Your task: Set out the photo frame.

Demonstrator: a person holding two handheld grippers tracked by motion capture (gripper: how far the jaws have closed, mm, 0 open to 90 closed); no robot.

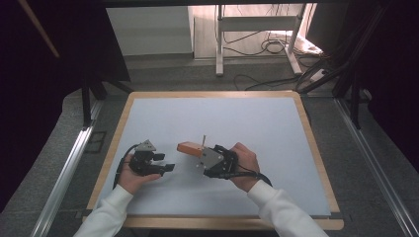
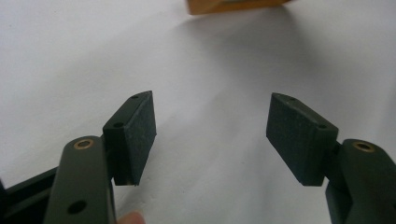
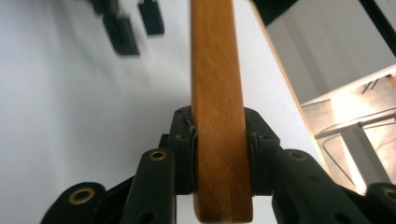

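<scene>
While the right tool clamps the wooden block between both pads, lifted off the white desk, the left tool rests nearby, jaws wide apart, nothing between them.

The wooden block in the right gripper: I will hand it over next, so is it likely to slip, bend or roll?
The wooden block looks solid, so probably stiff. The right gripper has its pads flat on both sides; slipping seems unlikely. Flat faces suggest no rolling.
</scene>
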